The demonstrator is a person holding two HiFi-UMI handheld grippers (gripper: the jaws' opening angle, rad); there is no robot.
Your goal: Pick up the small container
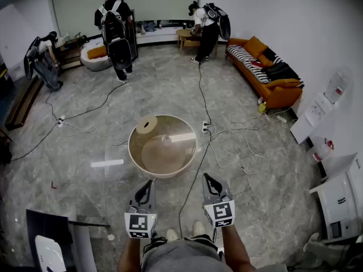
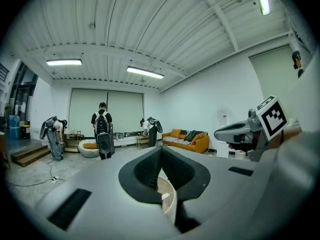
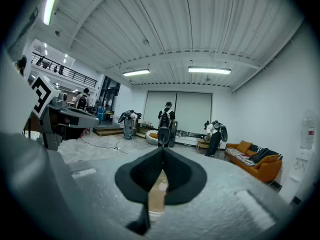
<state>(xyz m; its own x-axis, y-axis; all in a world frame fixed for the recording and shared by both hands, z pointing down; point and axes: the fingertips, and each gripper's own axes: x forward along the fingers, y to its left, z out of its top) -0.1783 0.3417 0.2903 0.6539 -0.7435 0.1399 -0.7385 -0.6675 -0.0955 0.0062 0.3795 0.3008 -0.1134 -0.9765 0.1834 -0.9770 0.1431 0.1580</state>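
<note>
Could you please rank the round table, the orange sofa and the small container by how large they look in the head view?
1. Round table: largest, though also nearest the camera.
2. Orange sofa: somewhat smaller, but farther away.
3. Small container: clearly smallest, sitting on the table.

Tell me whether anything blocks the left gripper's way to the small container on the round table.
Nothing visible does. The small container stands alone at the far left edge of the round table. The left gripper, jaws together, is just short of the near rim, with only bare tabletop between them.
</note>
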